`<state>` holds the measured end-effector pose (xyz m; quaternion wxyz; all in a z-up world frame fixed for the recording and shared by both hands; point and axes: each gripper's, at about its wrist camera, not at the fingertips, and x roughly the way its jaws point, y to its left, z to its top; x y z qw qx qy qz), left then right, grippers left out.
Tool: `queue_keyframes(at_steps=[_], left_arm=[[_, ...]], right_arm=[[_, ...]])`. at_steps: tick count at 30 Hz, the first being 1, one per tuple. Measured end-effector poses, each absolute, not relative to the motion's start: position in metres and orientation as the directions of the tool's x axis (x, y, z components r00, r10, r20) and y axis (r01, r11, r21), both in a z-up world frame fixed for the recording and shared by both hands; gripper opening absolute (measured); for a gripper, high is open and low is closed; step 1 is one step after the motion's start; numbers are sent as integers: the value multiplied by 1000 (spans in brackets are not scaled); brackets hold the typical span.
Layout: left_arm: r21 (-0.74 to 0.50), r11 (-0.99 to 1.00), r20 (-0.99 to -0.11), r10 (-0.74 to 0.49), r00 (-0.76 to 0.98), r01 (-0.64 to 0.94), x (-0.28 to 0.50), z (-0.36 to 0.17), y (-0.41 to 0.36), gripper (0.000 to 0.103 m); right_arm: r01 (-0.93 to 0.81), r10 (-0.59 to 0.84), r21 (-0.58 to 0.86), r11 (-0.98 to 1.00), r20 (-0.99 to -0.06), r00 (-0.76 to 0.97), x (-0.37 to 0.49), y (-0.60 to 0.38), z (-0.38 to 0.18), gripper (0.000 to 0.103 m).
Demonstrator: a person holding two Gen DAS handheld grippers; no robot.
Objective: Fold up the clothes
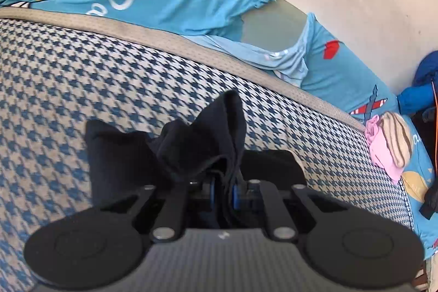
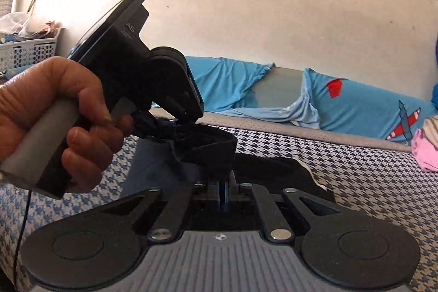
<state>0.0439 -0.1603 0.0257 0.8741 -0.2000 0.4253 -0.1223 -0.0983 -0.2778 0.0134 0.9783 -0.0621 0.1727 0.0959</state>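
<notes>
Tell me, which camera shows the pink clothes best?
The left wrist view. There the pink clothes lie in full sight at the mattress edge, beside a striped garment. The right wrist view catches only part of them, cut off by the right edge of the picture.

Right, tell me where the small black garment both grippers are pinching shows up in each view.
Left wrist view: the small black garment sits lower centre, bunched just above the left gripper.
Right wrist view: it lies centre, stretched from the right gripper up to the left gripper.
Shared landmark: the pink folded cloth at the right edge of the houndstooth surface.
</notes>
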Motion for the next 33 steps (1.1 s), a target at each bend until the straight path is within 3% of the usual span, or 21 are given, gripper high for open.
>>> queue_keyframes(at_steps=[16, 18, 20, 22, 23, 27, 29, 33], left_arm=[[-430, 899, -738, -406, 539, 88, 81, 8, -241, 12], [-430, 898, -745, -409, 526, 89, 83, 4, -249, 25], [-444, 890, -737, -429, 522, 105, 82, 3, -254, 28], [-449, 885, -727, -441, 526, 121, 79, 7, -255, 41], [-449, 885, -722, -441, 532, 124, 77, 10, -253, 54], [-458, 879, -687, -445, 574, 133, 68, 25, -236, 71], [-458, 879, -676, -442, 590, 134, 63, 31, -224, 73], [-432, 891, -676, -422, 604, 139, 44, 34, -199, 73]], right_arm=[[-6, -4, -26, 1000, -388, 922, -79, -324, 0, 4], [30, -28, -3, 1000, -422, 906, -73, -330, -5, 4], [69, -52, 21, 997, -454, 889, -69, -336, -11, 4], [101, -69, 42, 994, -480, 875, -67, -342, -15, 4], [118, -77, 53, 992, -493, 867, -66, -346, -17, 4], [202, -127, 83, 976, -538, 833, -67, -356, -23, 10], [259, -157, 111, 959, -552, 819, -68, -364, -23, 16], [247, -147, 119, 962, -539, 830, -67, -366, -19, 18]])
